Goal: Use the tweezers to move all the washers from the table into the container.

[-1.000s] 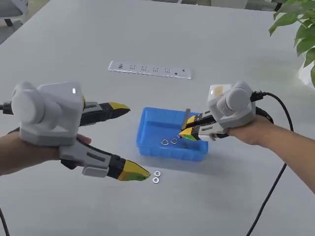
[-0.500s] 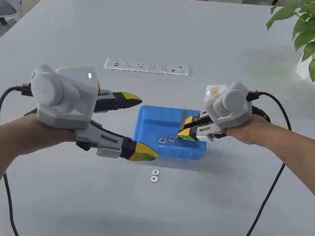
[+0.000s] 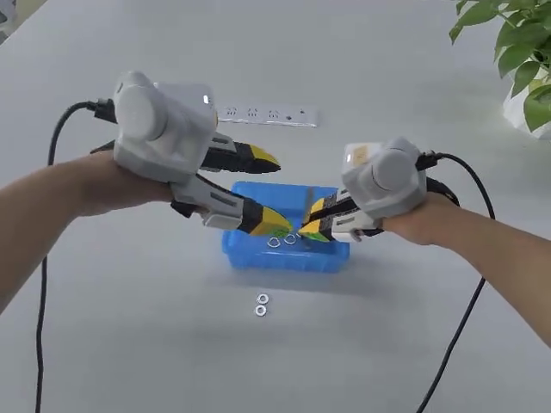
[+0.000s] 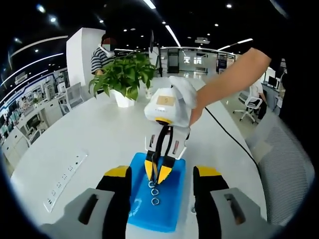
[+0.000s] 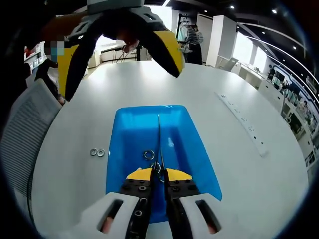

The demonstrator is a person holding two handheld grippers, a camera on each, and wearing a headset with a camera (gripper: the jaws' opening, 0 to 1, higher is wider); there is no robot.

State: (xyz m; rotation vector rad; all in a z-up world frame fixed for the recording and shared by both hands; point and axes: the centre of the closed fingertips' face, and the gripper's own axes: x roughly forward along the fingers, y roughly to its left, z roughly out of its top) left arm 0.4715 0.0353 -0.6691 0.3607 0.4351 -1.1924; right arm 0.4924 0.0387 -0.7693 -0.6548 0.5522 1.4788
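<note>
The blue container (image 3: 258, 258) sits mid-table with three washers (image 3: 281, 240) inside it. Two more washers (image 3: 261, 304) lie on the table just in front of it, also seen as washers (image 5: 96, 152) left of the container (image 5: 124, 144). My right gripper (image 3: 312, 225) is shut on thin metal tweezers (image 5: 158, 139), whose tips point over the container floor near a washer (image 5: 148, 155). My left gripper (image 3: 282, 194) hovers open above the container's left half, nothing between its jaws. Seen from my left gripper (image 4: 163, 172), the container (image 4: 172, 211) lies straight ahead.
A white power strip (image 3: 267, 114) lies beyond the container. A potted plant (image 3: 516, 52) stands at the far right table edge. Cables trail from both grippers. Bare tabletop surrounds the container in front and to the left.
My left gripper has swung right and away from me, from beside the loose washers to above the container. The right gripper has held its place over the container. The head view has shifted.
</note>
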